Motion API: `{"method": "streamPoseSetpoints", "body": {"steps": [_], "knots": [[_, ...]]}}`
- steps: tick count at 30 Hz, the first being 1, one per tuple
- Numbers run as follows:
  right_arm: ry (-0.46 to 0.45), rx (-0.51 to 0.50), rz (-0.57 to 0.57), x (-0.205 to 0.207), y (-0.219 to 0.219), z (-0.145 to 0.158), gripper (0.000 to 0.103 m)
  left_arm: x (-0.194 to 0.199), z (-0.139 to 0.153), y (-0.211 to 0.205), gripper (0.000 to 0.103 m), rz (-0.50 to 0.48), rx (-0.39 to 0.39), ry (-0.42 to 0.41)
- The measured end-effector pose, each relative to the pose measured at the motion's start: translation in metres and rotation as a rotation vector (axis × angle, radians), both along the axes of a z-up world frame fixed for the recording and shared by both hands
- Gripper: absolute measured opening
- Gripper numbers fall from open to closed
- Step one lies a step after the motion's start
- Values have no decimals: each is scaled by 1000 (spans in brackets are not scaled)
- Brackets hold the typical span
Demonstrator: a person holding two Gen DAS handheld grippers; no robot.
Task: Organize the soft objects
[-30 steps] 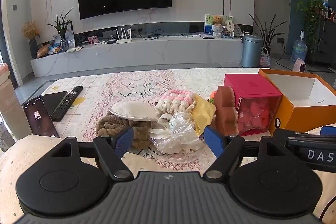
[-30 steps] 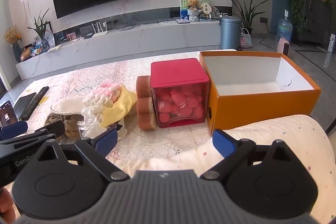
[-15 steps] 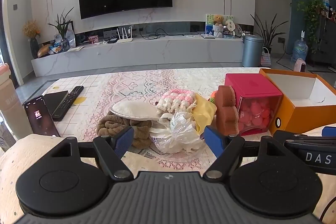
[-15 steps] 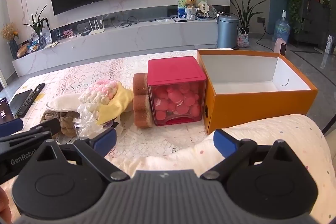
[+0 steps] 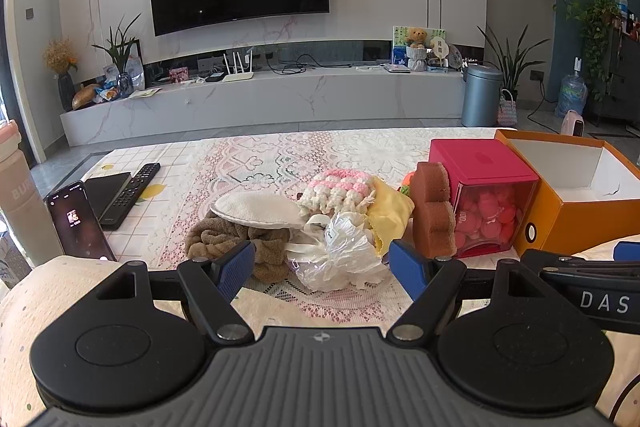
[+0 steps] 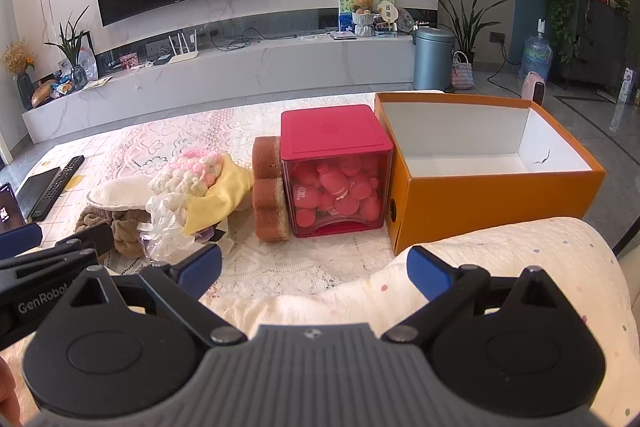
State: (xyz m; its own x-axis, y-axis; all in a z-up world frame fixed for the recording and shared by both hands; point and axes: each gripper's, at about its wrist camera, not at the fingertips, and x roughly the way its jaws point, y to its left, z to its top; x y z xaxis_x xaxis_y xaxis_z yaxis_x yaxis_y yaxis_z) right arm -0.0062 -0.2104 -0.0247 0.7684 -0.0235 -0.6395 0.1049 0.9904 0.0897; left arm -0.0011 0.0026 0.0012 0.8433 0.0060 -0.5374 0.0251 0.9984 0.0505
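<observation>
Both tools gape wide and hold nothing — left tool (image 5: pixel 322 269), right tool (image 6: pixel 314 267). One heap of soft things (image 5: pixel 304 223) lies mid-worktop, left of one brown sponge (image 6: pixel 269 187), one red-lidded clear cube (image 6: pixel 334 171) and one open orange cardboard box (image 6: pixel 492 199) — "DAS" and "GenRobot" show on the tools.

Two low, near, TV-facing wrist views sharing the orange box (image 5: pixel 576 223) (image 6: pixel 492 199)
</observation>
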Motion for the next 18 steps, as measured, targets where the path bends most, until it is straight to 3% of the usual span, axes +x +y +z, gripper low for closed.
{"method": "streamPoseSetpoints", "body": {"steps": [18], "knots": [[3, -1, -2, 0, 0, 0, 98, -1, -1, 1, 90, 1, 2, -1]]}}
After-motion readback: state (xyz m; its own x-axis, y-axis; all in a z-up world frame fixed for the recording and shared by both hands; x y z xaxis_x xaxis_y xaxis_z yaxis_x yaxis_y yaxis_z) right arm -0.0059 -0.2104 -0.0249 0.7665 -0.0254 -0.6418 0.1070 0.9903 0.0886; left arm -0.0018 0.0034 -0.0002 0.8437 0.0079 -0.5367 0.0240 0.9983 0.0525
